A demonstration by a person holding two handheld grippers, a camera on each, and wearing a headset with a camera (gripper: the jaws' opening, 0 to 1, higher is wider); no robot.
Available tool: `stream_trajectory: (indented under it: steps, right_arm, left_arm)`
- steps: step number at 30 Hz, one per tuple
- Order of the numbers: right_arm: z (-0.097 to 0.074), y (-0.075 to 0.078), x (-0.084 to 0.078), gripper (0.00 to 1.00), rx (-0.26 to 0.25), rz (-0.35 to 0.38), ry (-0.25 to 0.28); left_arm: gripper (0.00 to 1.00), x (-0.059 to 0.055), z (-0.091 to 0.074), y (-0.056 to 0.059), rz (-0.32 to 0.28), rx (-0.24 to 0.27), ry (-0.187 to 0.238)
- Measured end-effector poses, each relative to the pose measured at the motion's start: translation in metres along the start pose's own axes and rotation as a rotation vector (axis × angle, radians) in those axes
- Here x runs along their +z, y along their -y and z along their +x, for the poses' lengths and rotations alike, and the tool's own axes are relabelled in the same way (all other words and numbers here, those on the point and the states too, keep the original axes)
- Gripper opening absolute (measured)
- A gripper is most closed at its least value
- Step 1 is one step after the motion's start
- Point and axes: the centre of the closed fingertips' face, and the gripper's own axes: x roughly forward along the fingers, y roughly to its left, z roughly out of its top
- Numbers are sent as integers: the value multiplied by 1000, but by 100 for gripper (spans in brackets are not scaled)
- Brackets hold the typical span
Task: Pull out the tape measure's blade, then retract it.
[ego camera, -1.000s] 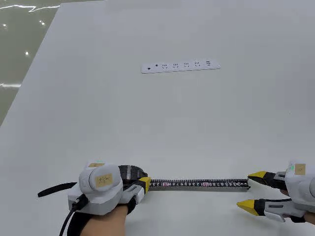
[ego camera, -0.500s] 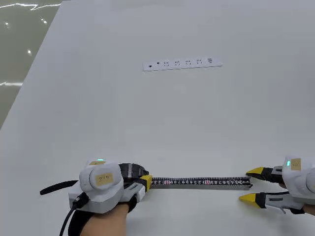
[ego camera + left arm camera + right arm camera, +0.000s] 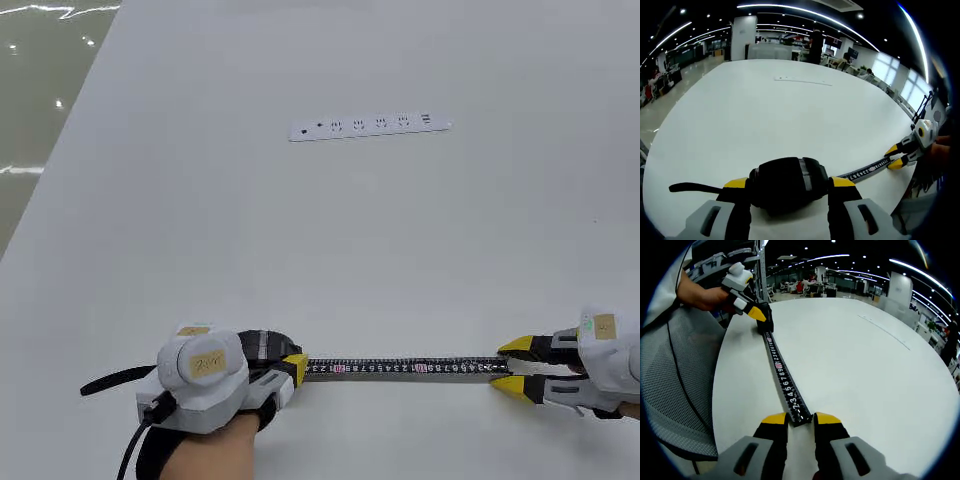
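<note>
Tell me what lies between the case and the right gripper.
The blade, flat on the table, runs from the case to the jaws of the right gripper; the head view shows it.

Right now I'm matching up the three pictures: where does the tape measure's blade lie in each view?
Head view: the blade runs along the bottom, from the case in the left gripper to the right gripper.
Left gripper view: lower right, slanting away from the case.
Right gripper view: from bottom centre between the jaws, up and left.
Shared landmark: the white power strip on the table beyond.
</note>
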Motion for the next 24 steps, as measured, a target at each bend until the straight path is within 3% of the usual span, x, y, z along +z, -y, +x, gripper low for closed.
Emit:
stream_trajectory:
  steps: [15, 22, 24]
  right_arm:
    - [0, 5, 0, 15, -32, 56, 53]
    - [0, 1, 4, 14, -4, 56, 55]
    - [1, -2, 10, 14, 13, 51, 80]
  left_arm:
    - [58, -1, 1, 0, -3, 5, -16]
    - [57, -1, 1, -1, -5, 11, -37]
    - [57, -2, 1, -1, -3, 12, -41]
